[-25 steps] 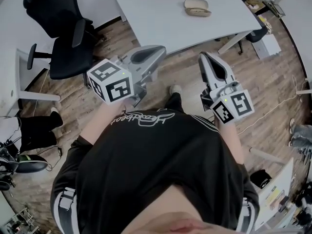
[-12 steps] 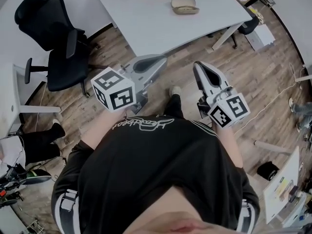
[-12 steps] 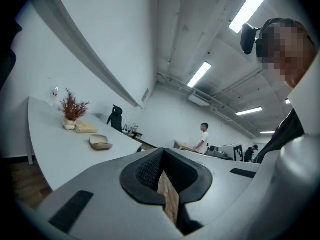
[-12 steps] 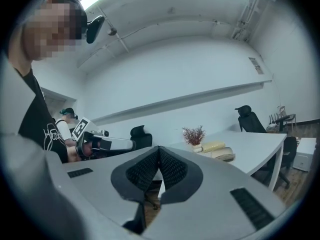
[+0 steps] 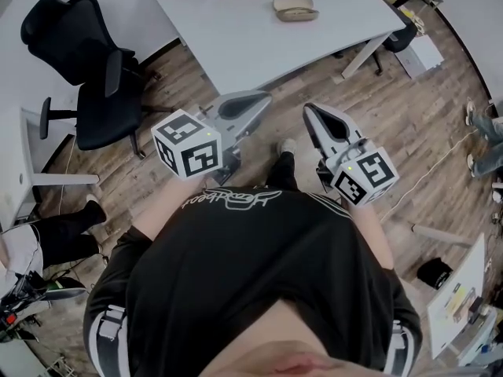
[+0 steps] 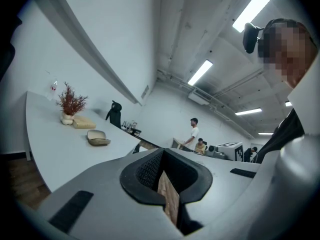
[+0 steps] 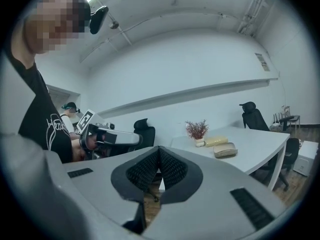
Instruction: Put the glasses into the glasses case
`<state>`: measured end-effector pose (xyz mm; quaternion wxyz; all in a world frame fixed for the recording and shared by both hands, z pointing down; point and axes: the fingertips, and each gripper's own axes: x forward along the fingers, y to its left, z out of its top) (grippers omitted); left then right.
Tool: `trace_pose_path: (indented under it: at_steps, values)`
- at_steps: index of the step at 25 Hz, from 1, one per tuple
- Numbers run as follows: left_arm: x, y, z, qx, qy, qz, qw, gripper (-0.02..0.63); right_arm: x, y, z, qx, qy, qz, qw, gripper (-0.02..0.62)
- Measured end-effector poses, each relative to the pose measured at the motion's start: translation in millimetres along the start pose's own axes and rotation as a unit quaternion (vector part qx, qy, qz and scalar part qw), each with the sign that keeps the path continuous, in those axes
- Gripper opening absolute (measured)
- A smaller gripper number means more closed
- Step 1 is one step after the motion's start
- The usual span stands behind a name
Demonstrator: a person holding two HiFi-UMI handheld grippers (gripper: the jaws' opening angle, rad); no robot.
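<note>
A beige glasses case (image 5: 295, 7) lies on the white table (image 5: 259, 38) at the top of the head view, far from both grippers. It also shows in the left gripper view as the case (image 6: 98, 138) and in the right gripper view as the case (image 7: 225, 150). I cannot make out the glasses themselves. My left gripper (image 5: 259, 100) and right gripper (image 5: 310, 110) are held level in front of the person's body, over the wooden floor, short of the table. Both are shut with nothing between the pads, as the left gripper (image 6: 162, 151) and right gripper (image 7: 159, 149) show in their own views.
A small plant (image 6: 70, 104) and a beige box (image 6: 83, 122) stand beyond the case. A black office chair (image 5: 86, 61) is to the left of the table. Table legs (image 5: 361, 53) slope down at the right. Other people (image 6: 192, 134) stand far back.
Both grippers have sunk slightly and come a little closer together. The table and case have shifted left and up in the head view. Both pairs of jaws stay shut.
</note>
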<state>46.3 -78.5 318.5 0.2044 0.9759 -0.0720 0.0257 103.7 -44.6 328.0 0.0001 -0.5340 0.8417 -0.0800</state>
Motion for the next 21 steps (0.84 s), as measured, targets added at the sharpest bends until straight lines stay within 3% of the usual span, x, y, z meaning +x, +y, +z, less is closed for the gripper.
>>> trace_pose_path:
  at_steps: [21]
  values:
    - [-1,22,-3,-0.013,0.010,0.009,0.9998,0.006,16,-6,-9,0.008,0.021,0.002,1.000,0.009]
